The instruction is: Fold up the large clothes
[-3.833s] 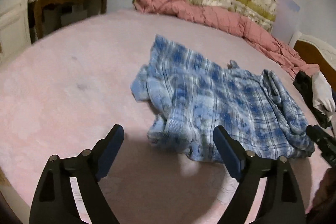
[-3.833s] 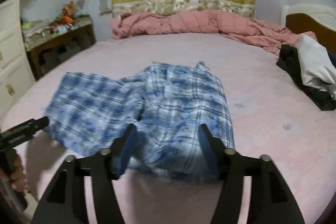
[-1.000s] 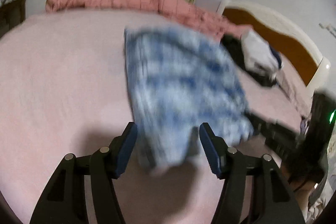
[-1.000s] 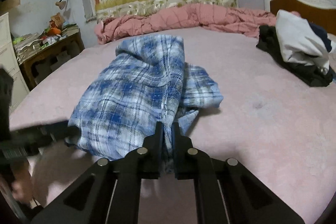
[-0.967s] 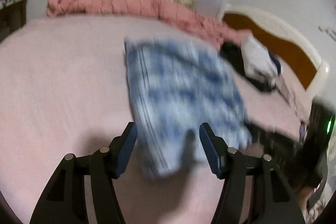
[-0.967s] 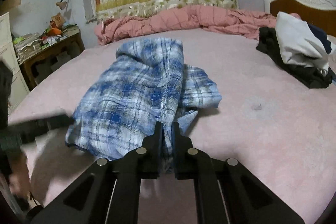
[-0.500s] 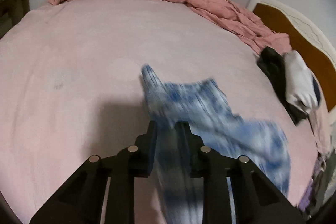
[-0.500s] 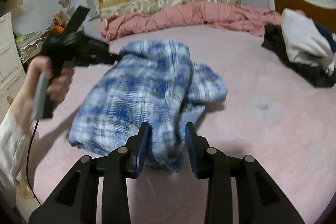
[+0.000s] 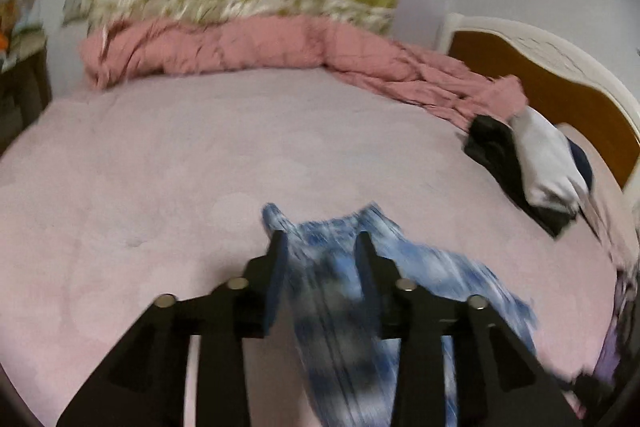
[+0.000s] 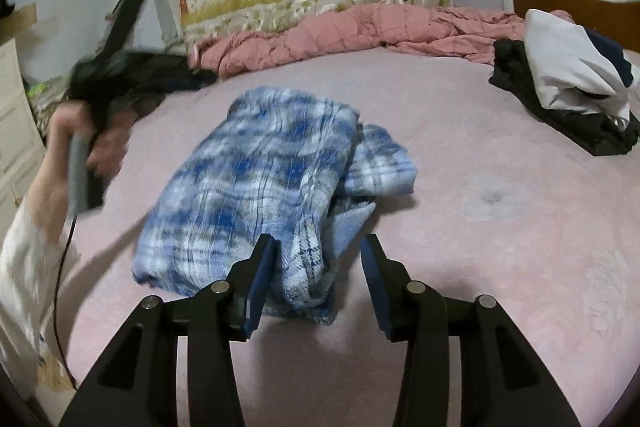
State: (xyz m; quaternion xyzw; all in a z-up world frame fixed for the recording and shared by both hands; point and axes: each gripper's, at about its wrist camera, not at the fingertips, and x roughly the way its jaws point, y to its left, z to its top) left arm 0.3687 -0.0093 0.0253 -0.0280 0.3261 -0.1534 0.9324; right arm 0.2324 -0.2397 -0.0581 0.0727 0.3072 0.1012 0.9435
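Shirt: the blue plaid shirt (image 10: 260,187) lies bunched on the pink bed (image 10: 500,267).
Left gripper (image 9: 320,247): jaws opening, blurry shirt between them.
Right gripper (image 10: 318,251): jaws opening around the shirt's near edge.

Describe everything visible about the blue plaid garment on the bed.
The blue plaid garment is soft woven cloth, blue and white checked, folded over itself into a rumpled, uneven bundle on the pink bedspread. One folded layer sticks out to its right. Its near edge lies between the opening jaws of the right claw; the pads are not pressing it.
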